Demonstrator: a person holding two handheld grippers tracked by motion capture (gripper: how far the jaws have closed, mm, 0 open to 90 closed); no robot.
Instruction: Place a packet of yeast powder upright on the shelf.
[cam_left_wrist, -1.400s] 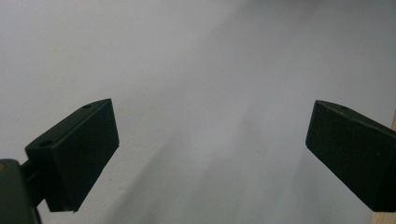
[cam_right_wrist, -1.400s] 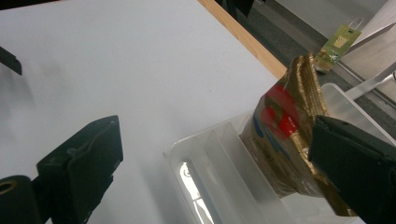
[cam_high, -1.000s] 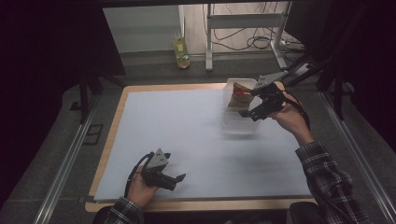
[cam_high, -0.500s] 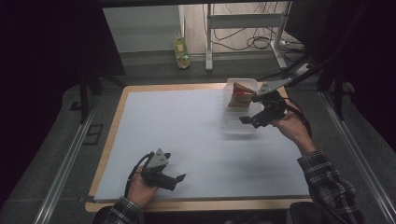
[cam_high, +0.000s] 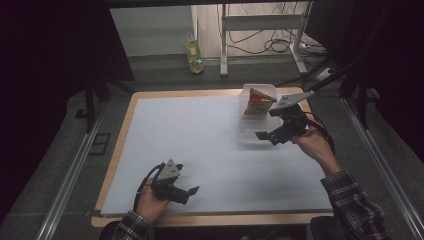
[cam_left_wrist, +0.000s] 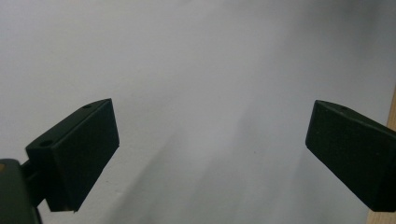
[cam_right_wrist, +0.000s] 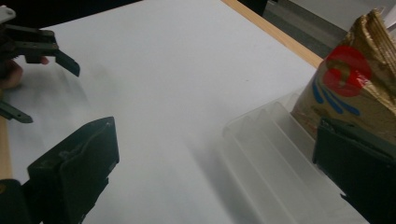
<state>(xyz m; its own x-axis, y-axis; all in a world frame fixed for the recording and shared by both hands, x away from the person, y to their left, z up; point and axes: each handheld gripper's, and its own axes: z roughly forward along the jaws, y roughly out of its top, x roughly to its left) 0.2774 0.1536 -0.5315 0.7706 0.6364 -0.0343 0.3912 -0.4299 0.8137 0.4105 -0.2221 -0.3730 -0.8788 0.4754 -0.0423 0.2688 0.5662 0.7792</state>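
A clear plastic tray (cam_high: 248, 133) lies at the far right of the white sheet, with a brown paper packet (cam_high: 258, 101) bearing a red and blue mark standing in its far end. My right gripper (cam_high: 267, 137) hovers at the tray's near right edge, open. In the right gripper view its jaws stand wide apart around the tray's ribbed near end (cam_right_wrist: 271, 149), with the packet (cam_right_wrist: 355, 84) just beyond the right jaw. My left gripper (cam_high: 189, 194) rests near the front edge of the table, open and holding nothing, with bare white sheet (cam_left_wrist: 201, 93) between its jaws.
The white sheet (cam_high: 200, 135) covers most of the wooden table (cam_high: 125, 125). Wood edge (cam_left_wrist: 392, 116) shows beside the left gripper's right jaw. A bottle (cam_high: 194, 56) and cables (cam_high: 270, 45) lie on the floor beyond the table. The left gripper (cam_right_wrist: 37, 44) shows far off in the right gripper view.
My right gripper has drawn back from over the tray's far end, near the packet, toward the person and now sits at the tray's near edge. The left gripper has not moved.
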